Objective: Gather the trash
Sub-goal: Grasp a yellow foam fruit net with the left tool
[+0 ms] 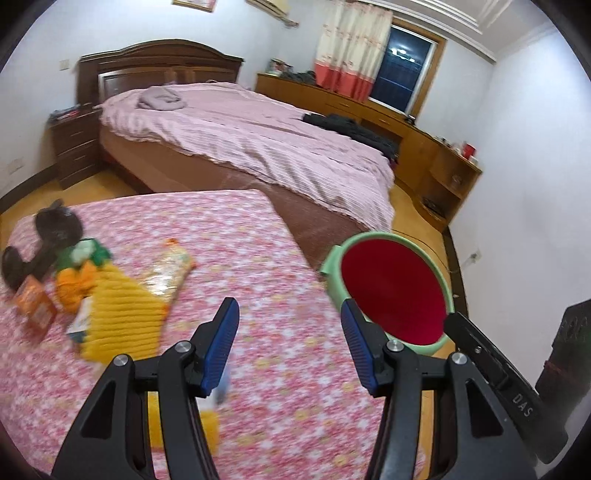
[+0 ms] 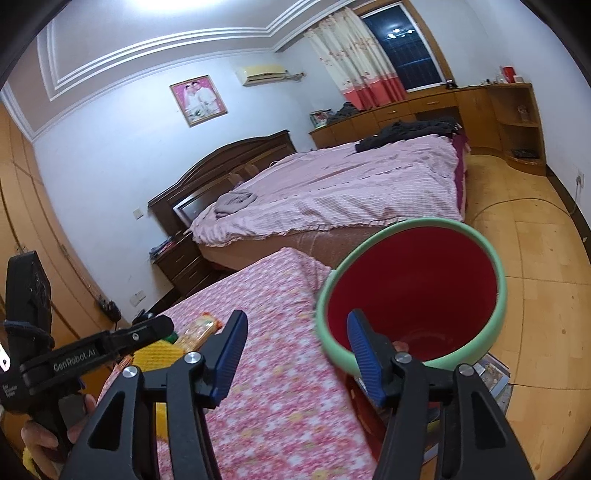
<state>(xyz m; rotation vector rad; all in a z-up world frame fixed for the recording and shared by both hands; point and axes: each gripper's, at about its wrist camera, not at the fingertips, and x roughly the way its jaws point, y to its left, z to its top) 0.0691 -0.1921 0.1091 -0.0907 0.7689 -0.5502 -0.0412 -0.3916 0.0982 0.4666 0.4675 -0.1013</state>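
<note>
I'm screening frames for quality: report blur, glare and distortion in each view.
Left wrist view: motion blur smears the wrappers and floral cloth; bed sharper; fisheye bends the walls. Right wrist view: ceiling light glare at top edge, cloth blurred, bin fairly crisp, dark corners.

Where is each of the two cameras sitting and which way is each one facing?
Left wrist: on the left gripper, angled down across the pink floral table cover at wrappers and the bed; its open blue-padded fingers show, the right gripper's side too.
Right wrist: on the right gripper, over the bucket; its open fingers show, plus the left gripper and a hand.
Shared: bucket, table cover, bed, window.
</note>
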